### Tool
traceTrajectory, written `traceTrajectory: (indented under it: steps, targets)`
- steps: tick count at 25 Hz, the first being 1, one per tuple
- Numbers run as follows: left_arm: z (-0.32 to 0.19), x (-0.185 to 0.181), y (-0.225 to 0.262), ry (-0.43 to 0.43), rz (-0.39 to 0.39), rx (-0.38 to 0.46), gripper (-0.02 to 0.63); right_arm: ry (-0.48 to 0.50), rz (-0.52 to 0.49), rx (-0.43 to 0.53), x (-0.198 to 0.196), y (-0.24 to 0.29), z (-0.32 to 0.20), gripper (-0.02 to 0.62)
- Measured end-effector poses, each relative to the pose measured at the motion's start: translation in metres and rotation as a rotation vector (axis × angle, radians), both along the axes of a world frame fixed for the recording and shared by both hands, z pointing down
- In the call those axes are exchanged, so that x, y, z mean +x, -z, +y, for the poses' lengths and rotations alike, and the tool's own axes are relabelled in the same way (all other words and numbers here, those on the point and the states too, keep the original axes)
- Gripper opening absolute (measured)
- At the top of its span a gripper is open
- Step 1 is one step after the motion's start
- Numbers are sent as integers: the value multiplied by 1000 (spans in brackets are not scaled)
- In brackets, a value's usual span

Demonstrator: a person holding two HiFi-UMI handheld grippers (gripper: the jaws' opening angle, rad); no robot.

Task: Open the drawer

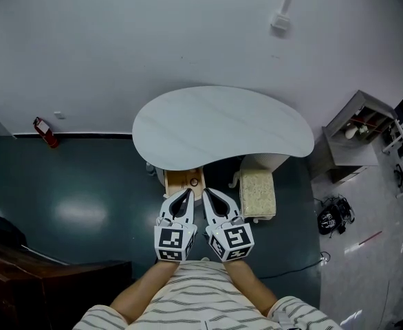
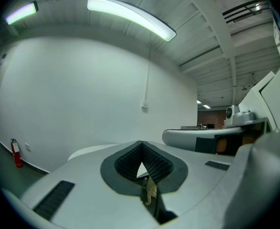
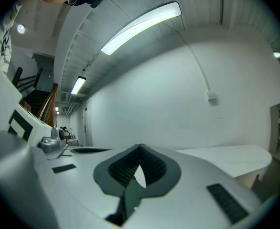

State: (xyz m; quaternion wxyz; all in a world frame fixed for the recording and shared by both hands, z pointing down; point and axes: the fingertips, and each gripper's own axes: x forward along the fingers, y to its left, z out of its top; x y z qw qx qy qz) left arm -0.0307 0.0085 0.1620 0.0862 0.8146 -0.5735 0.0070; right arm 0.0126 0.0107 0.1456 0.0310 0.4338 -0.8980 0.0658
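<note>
Wooden and pale, the drawer is sitting under the white desk's near edge, its knob just ahead of both tips. The left hand-held gripper and right hand-held gripper are pointing forward side by side, roughly level. Both are pressed together and empty, so I judge they are risking a nudge against the knob rather than a catch on it.

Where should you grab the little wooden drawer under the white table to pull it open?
Probably the small round knob on the front of the wooden drawer. Come from the person's side, where that front faces out from under the white table. The left gripper and right gripper are both shut, so one must open first.
</note>
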Motion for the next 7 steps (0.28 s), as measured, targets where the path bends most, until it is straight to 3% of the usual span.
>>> traceTrajectory:
  steps: [7]
  targets:
    - [0, -2, 2, 9, -2, 11, 6, 0, 0, 8, 1, 1, -1, 12]
